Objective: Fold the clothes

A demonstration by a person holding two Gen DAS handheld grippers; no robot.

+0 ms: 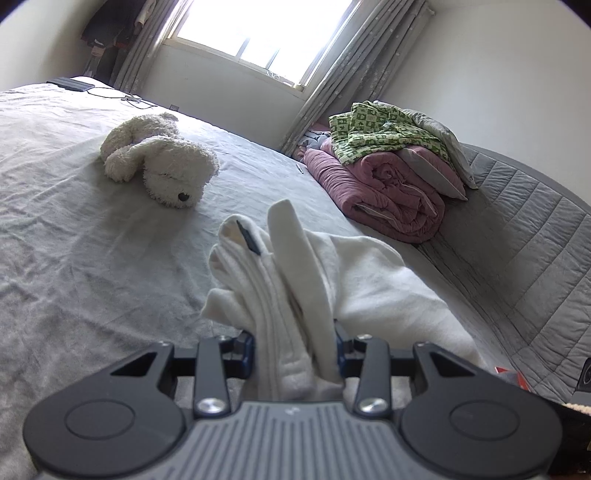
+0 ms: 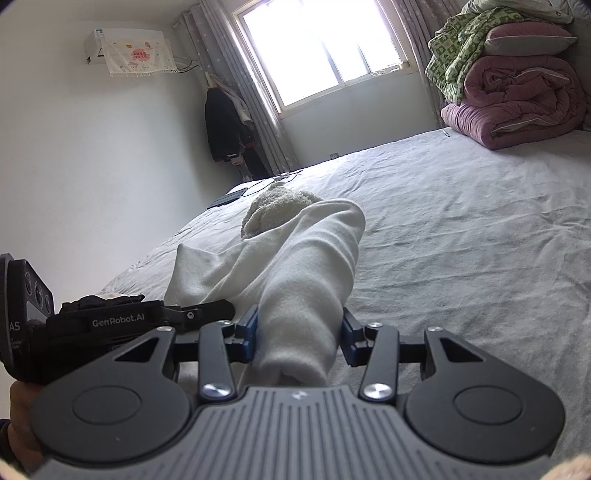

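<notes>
- The white garment point(image 1: 295, 266) is bunched in the lower centre of both views, lifted off the grey bed sheet point(image 1: 92, 240) at the near end and draping down onto it further out.
- Your left gripper point(image 1: 294, 350) has its jaws closed most of the way on thick folds of that garment; a dark zipper pull point(image 1: 248, 238) shows on the fabric just above centre.
- Your right gripper point(image 2: 298, 338) is likewise clamped on a rolled part of the same white cloth, which runs up the middle of its frame.
- In the right wrist view, your left gripper's black body sits at the lower left, just beside the cloth.
- A white plush dog point(image 1: 162, 162) lies on the sheet in the upper left of the left view, well apart from the garment.
- A folded pink quilt point(image 1: 388, 188) with a green patterned blanket point(image 1: 388, 133) on top sits at the upper right, near the window point(image 1: 266, 29) and the curtains point(image 1: 343, 74).
</notes>
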